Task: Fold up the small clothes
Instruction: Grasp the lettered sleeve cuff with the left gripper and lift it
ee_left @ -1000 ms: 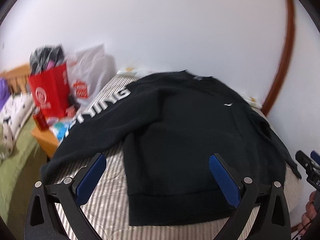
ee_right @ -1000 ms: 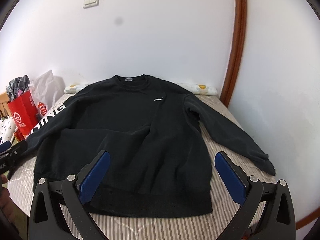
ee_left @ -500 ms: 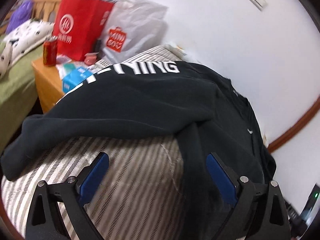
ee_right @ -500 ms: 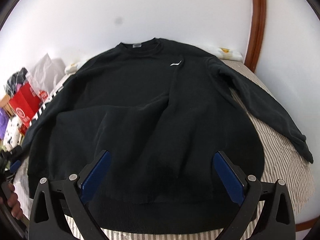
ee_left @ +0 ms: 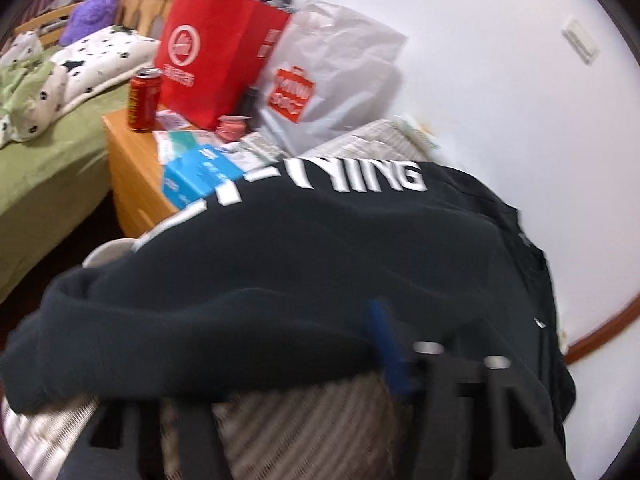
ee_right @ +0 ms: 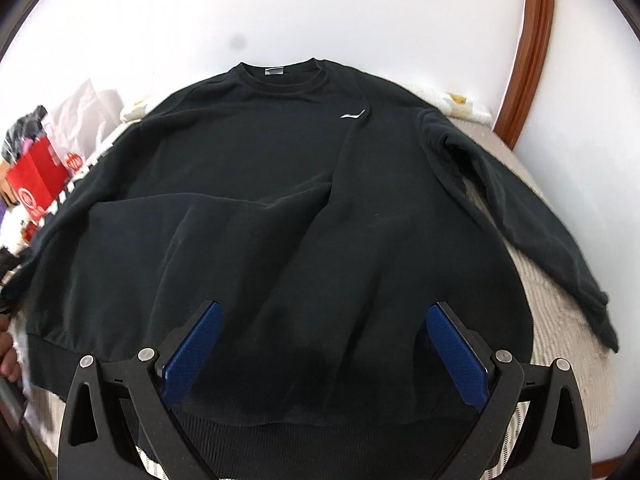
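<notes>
Closing left jaws straddle the sweatshirt (ee_right: 280, 200) sleeve edge; right jaws gape above its hem.

Site: home bedroom | near: bed with striped mattress cover (ee_left: 304, 420) | far left: second bed, green sheet (ee_left: 44, 160), spotted pillow (ee_left: 92, 60) | between: wooden nightstand (ee_left: 132, 172) with drink can (ee_left: 143, 100), red shopping bag (ee_left: 216, 52) | far wall: white, light switch (ee_left: 580, 40)

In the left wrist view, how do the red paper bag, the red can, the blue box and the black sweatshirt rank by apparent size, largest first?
1. black sweatshirt, though it lies nearest the camera
2. red paper bag
3. blue box
4. red can, close to the box, so unsure
</notes>
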Tool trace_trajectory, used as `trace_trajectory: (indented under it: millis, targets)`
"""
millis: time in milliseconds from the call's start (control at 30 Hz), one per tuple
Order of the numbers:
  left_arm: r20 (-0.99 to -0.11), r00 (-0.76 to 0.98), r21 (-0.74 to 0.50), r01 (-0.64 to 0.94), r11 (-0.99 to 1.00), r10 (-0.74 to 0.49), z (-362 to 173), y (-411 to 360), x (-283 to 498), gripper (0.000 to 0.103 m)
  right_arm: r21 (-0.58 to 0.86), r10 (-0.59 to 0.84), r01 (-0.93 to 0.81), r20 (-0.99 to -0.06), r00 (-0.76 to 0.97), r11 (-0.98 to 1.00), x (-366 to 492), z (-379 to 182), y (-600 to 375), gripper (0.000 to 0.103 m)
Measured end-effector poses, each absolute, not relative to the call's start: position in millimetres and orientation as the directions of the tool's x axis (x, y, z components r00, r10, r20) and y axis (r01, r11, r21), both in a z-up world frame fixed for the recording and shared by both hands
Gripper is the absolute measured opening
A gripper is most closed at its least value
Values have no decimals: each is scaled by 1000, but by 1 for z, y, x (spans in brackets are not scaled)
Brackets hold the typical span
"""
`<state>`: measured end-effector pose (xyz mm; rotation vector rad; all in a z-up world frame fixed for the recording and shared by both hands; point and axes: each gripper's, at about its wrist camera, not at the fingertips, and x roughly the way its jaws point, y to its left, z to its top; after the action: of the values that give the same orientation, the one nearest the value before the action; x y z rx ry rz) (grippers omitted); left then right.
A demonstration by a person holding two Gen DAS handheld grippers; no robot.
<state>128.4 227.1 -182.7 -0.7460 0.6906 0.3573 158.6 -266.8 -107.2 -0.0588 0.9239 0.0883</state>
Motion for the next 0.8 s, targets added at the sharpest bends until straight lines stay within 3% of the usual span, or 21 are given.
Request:
trace_trajectory:
  millis: [33,133,367,600,800]
  targets:
    - [-696,715,-490,-535,688,60,-183,230,129,17,-1,61,-103,-799,599,995,160,-107,-269,101]
    - [-701,708,-473,-550,688,84,-171,232,133,9,6,54,-80,-792,608,997,165,-102,-282,101]
    - [-609,784,-385,-429,817,125,-92,187,163,6,29,53,-48,-765,642,998,182,-83,-309,101]
    - [-554,831,-303,-254,918,47,-35,110,224,6,37,45,-26,-741,670,999,197,-68,-337,101]
    - [-552,828,-250,-56,967,-95,-16,23,284,6,65,33,20,-724,689,998,204,-63,-369,101]
